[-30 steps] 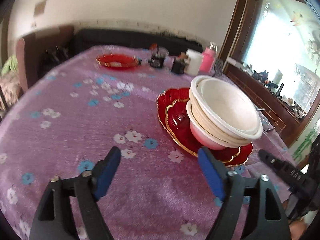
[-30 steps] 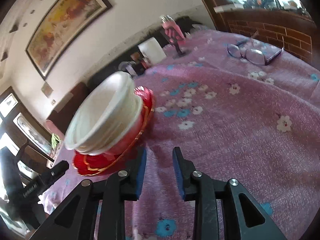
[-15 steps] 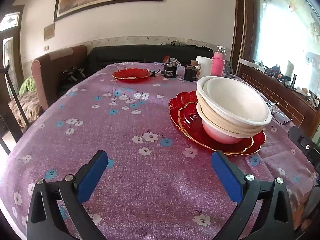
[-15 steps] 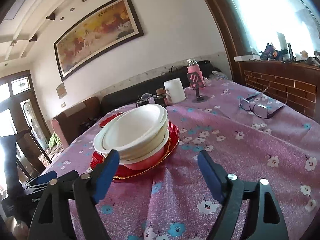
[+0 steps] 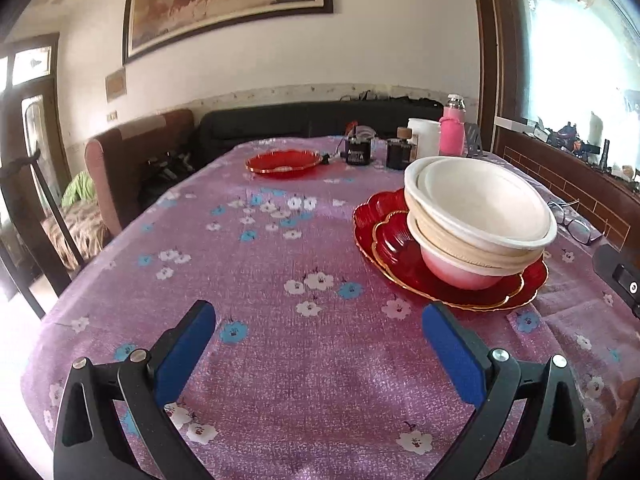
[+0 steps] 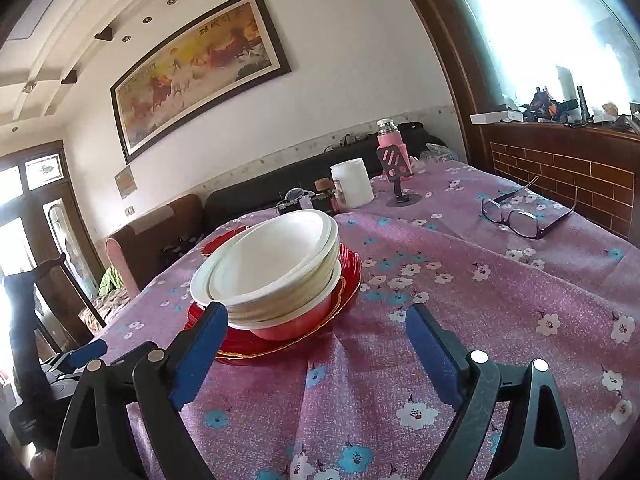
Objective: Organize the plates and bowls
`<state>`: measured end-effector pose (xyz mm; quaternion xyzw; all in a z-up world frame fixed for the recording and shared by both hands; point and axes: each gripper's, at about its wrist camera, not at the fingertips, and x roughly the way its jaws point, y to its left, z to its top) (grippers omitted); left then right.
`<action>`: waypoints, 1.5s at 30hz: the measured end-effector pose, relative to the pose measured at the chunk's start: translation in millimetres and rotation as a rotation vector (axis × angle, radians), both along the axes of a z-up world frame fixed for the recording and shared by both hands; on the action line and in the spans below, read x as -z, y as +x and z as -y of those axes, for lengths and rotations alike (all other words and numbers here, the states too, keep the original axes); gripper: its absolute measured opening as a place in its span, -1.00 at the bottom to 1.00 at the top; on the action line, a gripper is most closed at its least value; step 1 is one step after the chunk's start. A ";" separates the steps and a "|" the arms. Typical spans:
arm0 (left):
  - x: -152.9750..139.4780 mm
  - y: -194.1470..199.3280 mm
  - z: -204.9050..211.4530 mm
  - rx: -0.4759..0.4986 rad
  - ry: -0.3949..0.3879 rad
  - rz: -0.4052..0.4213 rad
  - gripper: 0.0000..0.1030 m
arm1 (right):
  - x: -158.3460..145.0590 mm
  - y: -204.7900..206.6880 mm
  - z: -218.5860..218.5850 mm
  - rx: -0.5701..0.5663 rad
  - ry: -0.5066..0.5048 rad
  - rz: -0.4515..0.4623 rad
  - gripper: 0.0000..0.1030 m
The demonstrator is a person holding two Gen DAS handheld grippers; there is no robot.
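A stack of white bowls (image 5: 480, 208) nests in a pink bowl (image 5: 460, 276) on two red gold-rimmed plates (image 5: 384, 236), to the right on the purple flowered tablecloth. Another red plate (image 5: 282, 162) lies alone at the far side. My left gripper (image 5: 316, 316) hovers open over bare cloth, left of and nearer than the stack. In the right wrist view the bowls (image 6: 272, 264) and red plates (image 6: 352, 270) sit just beyond my right gripper (image 6: 316, 314). Its jaws are opening and nothing is between them; its left finger overlaps the stack's near edge.
Glasses (image 6: 516, 216) lie on the cloth at the right. A white jar (image 6: 354, 184), a pink bottle (image 6: 390, 140), a phone stand (image 6: 396, 164) and dark jars (image 5: 358, 152) crowd the far end. An armchair (image 5: 132, 160) stands past the table's left edge.
Both grippers' jaws have spread wide; the right one was nearly shut a second ago. Both views have levelled out, and the stack now looks upright instead of tilted.
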<state>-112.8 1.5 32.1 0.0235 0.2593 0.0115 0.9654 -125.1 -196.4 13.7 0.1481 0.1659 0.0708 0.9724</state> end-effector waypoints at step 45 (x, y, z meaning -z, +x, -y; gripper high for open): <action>17.4 -5.2 22.8 -0.014 0.205 -0.058 1.00 | 1.7 5.4 2.6 0.002 0.019 -0.023 0.86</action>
